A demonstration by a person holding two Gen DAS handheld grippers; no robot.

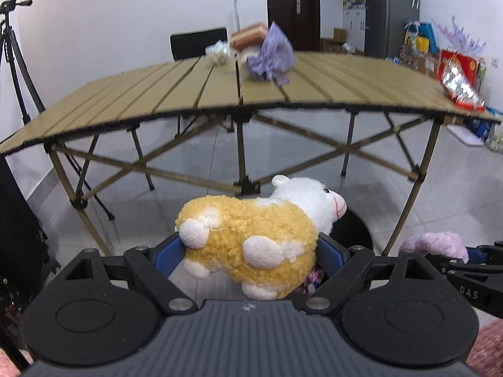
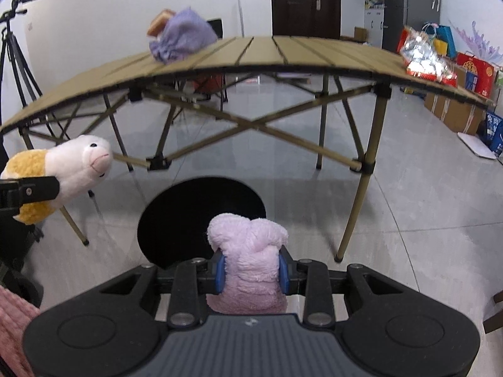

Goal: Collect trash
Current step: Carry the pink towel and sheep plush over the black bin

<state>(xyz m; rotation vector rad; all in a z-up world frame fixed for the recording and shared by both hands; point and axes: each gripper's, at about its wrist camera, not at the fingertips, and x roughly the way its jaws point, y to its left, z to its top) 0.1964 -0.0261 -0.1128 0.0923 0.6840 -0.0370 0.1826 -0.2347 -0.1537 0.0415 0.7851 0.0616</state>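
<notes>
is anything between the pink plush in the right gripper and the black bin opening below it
Nothing visible. The pink plush, clamped in the right gripper, hangs over the near rim of the black bin, whose dark opening shows no cover.

The left gripper [image 1: 251,251], a black two-finger tool with blue pads [image 1: 168,253], tilts downward with its jaws set wide and clamped on the flanks of a yellow-and-white fleecy plush sheep [image 1: 251,238], whose head points toward two o'clock in the left wrist view. The right gripper [image 2: 251,271], of the same black build with blue pads [image 2: 220,275], also tilts downward, its jaws drawn narrow and pressing both sides of a pale pink fluffy plush toy [image 2: 250,251]. In the right wrist view the left gripper's black finger [image 2: 31,190] enters at nine o'clock, level with the right one and well apart from it.
</notes>
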